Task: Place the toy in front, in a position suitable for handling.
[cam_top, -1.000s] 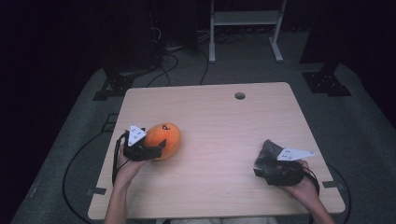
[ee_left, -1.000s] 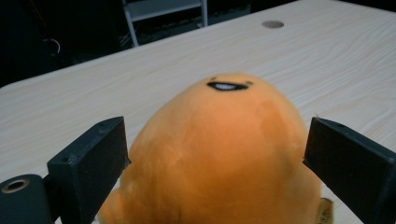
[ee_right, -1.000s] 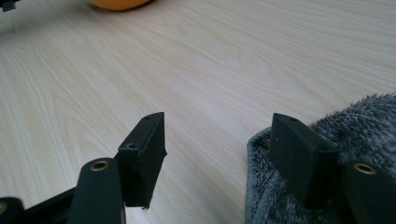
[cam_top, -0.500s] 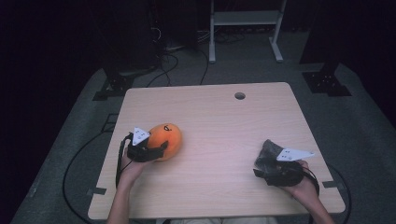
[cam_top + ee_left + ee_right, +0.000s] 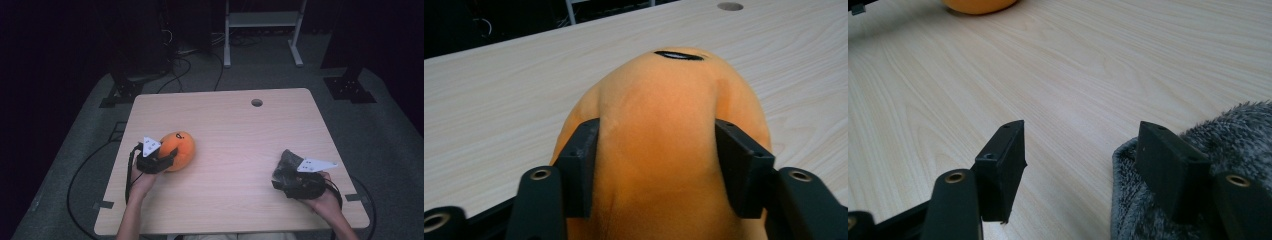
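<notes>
Jaws of left gripper (image 5: 656, 150) just closed on one orange plush (image 5: 659, 125), right gripper (image 5: 1080, 165) spread, one grey plush (image 5: 1208, 150)

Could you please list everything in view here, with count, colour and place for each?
plush: one, orange with a black mark on top, on the table's left part, squeezed between the left gripper's jaws.
cloth: one, grey and fuzzy, on the table's right part, beside the right gripper's jaw.
table: one, light wood, centre, with a round hole near its far edge.
frame: one, white, on the floor beyond the table.
stands: two, black, on the floor at the table's far corners.
cables: several, black, on the floor behind the table.
left gripper: one, black; its jaws have just been closing and now press the plush.
right gripper: one, black, jaws apart, nothing between them.
hands: two, at the near edge.
</notes>
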Motion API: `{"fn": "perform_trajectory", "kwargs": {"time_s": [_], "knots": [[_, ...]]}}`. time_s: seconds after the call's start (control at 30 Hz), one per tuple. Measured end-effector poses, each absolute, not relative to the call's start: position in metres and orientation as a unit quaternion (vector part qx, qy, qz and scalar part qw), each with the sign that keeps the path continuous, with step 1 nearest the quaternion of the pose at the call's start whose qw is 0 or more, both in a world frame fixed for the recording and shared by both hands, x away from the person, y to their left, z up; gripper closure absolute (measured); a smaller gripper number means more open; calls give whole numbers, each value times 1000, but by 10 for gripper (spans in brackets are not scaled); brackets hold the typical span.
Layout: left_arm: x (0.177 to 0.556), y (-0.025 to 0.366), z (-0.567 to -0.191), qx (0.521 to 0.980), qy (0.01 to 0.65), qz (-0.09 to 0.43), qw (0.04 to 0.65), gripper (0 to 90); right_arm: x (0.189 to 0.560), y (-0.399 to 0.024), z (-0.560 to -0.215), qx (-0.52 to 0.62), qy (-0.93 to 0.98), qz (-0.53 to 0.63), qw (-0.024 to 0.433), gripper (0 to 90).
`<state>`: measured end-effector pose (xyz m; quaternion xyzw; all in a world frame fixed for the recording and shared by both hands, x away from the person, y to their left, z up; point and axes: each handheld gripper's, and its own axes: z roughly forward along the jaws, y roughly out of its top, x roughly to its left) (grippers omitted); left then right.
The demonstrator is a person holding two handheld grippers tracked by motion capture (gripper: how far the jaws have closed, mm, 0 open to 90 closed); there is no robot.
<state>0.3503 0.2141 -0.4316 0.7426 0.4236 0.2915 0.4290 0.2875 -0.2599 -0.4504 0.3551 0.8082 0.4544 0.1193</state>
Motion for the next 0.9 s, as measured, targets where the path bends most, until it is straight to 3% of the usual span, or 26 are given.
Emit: {"fn": "perform_trajectory", "kwargs": {"time_s": [0.47,0.9], "knots": [[339,222,-409,691,431,292,502,457,287,-262,-449,358,805,458,122,355],[323,175,-384,708,358,277,543,455,287,-264,-449,359,803,459,127,355]]}}
